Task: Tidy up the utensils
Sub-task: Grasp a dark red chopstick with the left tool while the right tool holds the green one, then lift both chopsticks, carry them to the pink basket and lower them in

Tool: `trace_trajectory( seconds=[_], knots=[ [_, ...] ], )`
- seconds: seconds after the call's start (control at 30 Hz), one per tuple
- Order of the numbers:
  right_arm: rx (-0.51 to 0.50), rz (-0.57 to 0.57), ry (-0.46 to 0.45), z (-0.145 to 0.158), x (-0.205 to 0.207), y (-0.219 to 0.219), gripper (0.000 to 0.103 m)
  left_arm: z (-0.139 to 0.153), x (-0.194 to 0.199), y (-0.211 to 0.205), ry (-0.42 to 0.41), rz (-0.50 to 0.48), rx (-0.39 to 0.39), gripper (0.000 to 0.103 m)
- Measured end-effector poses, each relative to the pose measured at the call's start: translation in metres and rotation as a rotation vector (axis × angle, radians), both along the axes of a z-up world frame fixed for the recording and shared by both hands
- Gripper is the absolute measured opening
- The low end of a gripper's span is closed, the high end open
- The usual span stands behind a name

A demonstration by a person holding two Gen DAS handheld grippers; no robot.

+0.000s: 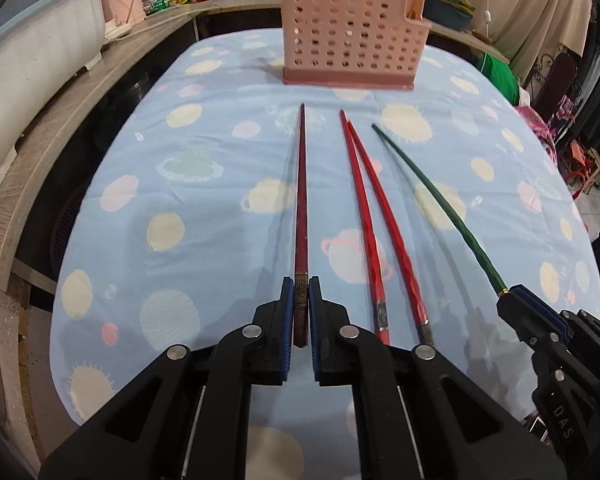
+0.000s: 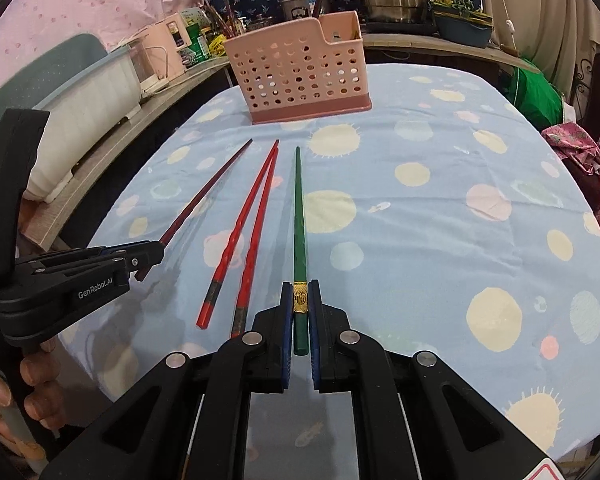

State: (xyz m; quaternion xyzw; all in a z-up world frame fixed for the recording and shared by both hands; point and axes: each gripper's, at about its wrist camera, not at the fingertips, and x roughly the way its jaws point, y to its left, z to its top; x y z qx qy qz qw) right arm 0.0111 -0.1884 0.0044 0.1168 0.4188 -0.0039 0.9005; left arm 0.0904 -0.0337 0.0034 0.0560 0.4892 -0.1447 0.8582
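item: two held chopsticks, two lying, one holder.

risk, as we judge it: each stick is pinched only near its butt end, so the long free tip can swing or pivot in the pads; a tip may catch the tablecloth [image 1: 148, 184] or strike the holder's wall instead of dropping in.

left gripper [image 1: 300, 312]: closed on the dark red chopstick [image 1: 301, 200] at its metal band, tip toward 12 o'clock, aimed steeply down.

right gripper [image 2: 300, 312]: clamped on the green chopstick [image 2: 299, 216] at its gold band, likewise tilted down, tip at 12 o'clock.

we see a hand [image 2: 16, 396] on the left tool's grip.

red pair [image 1: 374, 216]: on the cloth between the held sticks.

pink utensil holder [image 1: 348, 36]: upright at 12 o'clock, well apart from all tips.
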Motion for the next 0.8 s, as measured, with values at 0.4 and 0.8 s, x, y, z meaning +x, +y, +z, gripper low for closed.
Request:
trace_trajectory(
  seconds=[0.4, 0.8],
  knots=[
    [0.001, -0.039, -0.183, 0.081, 0.035, -0.031, 0.007, 0.078, 0.033, 0.010, -0.148, 0.041, -0.100, 0.007],
    [0.022, -0.076, -0.314, 0.135, 0.096, -0.059, 0.007, 0.142, 0.091, -0.001, -0.268, 0.052, -0.154, 0.007]
  ],
)
